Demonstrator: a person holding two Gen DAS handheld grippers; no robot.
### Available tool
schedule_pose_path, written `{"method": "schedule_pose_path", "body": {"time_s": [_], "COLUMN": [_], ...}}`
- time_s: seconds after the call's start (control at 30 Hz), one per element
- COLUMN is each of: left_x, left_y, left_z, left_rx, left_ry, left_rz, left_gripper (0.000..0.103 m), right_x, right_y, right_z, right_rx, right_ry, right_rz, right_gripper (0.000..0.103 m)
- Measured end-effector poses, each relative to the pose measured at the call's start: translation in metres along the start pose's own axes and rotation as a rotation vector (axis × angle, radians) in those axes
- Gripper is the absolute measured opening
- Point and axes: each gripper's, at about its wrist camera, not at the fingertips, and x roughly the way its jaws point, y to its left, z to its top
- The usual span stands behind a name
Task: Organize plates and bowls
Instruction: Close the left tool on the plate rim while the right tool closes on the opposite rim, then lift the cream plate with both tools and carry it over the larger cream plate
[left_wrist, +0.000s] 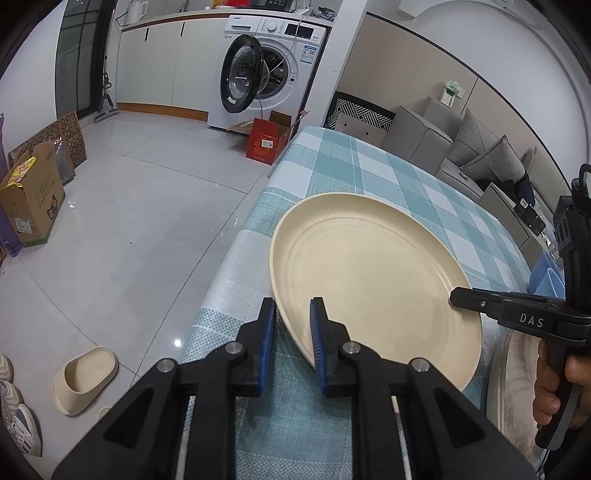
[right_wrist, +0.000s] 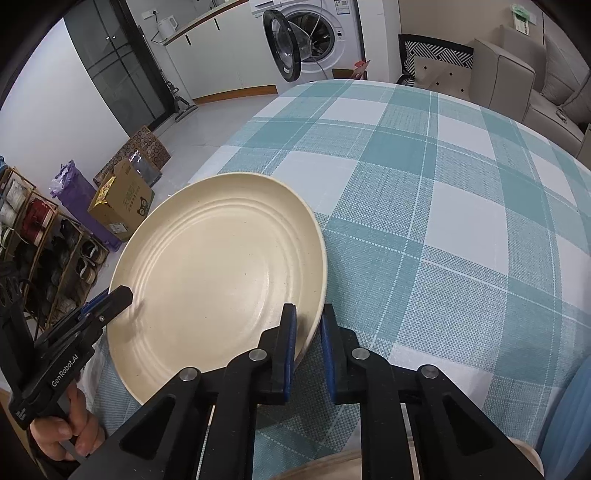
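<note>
Grey floor tiles (left_wrist: 140, 206) fill the left part of the room, and on them stand a cardboard box (left_wrist: 31, 206) near the wall, a beige slipper (left_wrist: 85, 380) close to the desk, and a shoe rack (right_wrist: 40, 251) that shows only in the right wrist view. Further back a white washing machine (left_wrist: 273, 70) stands with its round door open, and a red box (left_wrist: 264, 142) sits on the floor in front of it. To the right of the floor is the desk (left_wrist: 332, 166), covered with a teal and white checked cloth. A cream plate (left_wrist: 369, 273) is near the corner of the desk that is closest to the cameras, and its left side reaches over the edge of the desk, above the floor. The left tool (left_wrist: 293, 332) grips the near left rim of the plate: one blue pad is under the rim and the other is on the upper side. The right tool (right_wrist: 306, 343) is closed on the near right rim in the same way, one pad inside the plate and one outside it. In each view the other tool comes in from the side with a hand (left_wrist: 554, 387) around its handle. Behind the desk, on the right, is a grey sofa (left_wrist: 461, 147) with cushions.
</note>
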Motion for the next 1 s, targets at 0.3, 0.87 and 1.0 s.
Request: {"method": "schedule_pose_path", "body": {"time_s": [0.3,0.87,1.0], "left_x": [-0.007,-0.032,-0.035], "left_y": [-0.003,-0.025,-0.035], "left_z": [0.003,0.01,0.01], "left_rx": [0.009,0.058,0.082], "left_ry": [-0.019,-0.064,-0.064], "left_rz": [-0.003,-0.058,-0.069], "left_gripper": [0.016,0.016,0.016], "right_x": [-0.009,-0.043,-0.056], "right_y": [0.0,-0.011,-0.017], "right_z": [0.001,-0.004,-0.008], "right_rx": [-0.008,-0.01,-0.006], "right_ry": [-0.014,-0.051,-0.065], "right_rz": [0.0,-0.017,-0.029], "right_gripper": [0.013,0.013,0.013]}}
